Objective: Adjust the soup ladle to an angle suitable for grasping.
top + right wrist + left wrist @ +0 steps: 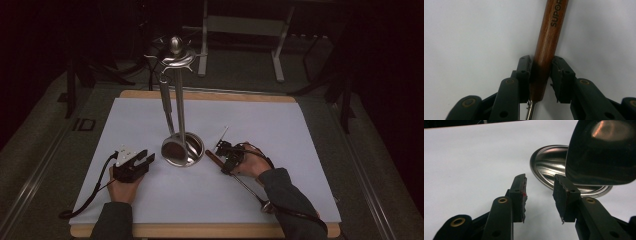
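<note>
Here the right gripper point(541, 75) has its jaws pinching the wooden handle point(547, 45) of a long utensil point(240, 177), near the end where the wood meets the thin metal shaft; the utensil lies flat on the white bench point(280, 130), slanting from beside the stand's base toward the person's right sleeve, its far metal end near the bench's front edge. The left gripper point(539, 192) rests low on the bench with jaws spread and nothing between them, just beside the stand's round steel base point(549, 165); a ladle bowl point(601, 152) hanging from the stand point(176, 55) sits close above that gripper's right jaw.

The step in hand looks like lifting the utensil to hang it on the stand; to do it well, the grip seems best kept square across the wood, since the round handle could roll between the pads; lifting level first, then tipping the handle upward, would keep the long shaft from dragging.

For room: the bench is open to the right and front; the crowded spot is the middle, where the tall post, the hanging ladle and the base stand close together; the hooks on top are high, so the approach should come from the right side, clear of the ladle.
</note>
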`<state>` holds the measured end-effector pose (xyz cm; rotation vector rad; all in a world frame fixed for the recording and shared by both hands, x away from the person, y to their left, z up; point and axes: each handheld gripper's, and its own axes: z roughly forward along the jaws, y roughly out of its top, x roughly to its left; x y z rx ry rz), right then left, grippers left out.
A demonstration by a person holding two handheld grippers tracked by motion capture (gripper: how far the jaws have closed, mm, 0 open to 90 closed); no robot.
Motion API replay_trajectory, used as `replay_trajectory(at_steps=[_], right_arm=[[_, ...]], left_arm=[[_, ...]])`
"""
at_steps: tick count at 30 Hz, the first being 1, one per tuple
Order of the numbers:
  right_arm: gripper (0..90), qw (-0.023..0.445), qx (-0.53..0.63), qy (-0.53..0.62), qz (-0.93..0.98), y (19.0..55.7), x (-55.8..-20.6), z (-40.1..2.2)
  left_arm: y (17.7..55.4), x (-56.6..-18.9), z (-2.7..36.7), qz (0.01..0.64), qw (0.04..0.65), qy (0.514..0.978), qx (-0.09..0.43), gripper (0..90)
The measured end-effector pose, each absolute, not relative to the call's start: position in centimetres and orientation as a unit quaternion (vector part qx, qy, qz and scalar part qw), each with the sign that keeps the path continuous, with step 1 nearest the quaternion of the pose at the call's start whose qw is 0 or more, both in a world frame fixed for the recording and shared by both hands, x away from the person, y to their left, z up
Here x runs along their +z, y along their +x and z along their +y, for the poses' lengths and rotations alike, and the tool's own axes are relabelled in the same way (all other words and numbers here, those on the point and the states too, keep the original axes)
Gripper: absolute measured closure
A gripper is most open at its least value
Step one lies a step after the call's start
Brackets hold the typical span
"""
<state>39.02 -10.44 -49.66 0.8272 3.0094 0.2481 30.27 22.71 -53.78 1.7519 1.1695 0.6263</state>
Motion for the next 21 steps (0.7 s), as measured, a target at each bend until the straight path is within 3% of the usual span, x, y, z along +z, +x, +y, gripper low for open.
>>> replay_trajectory(at_steps=[13,21], right_arm=[[68.2,-0.012,0.047,0.284,0.958,38.77,-49.64,-10.74],[72.1,-0.017,0.026,0.306,0.952,39.05,-49.63,-10.33]], left_arm=[[30.27,-53.78,22.71,0.474,0.455,0.710,0.253,62.5],[30.27,-53.77,22.72,0.474,0.455,0.710,0.253,62.4]])
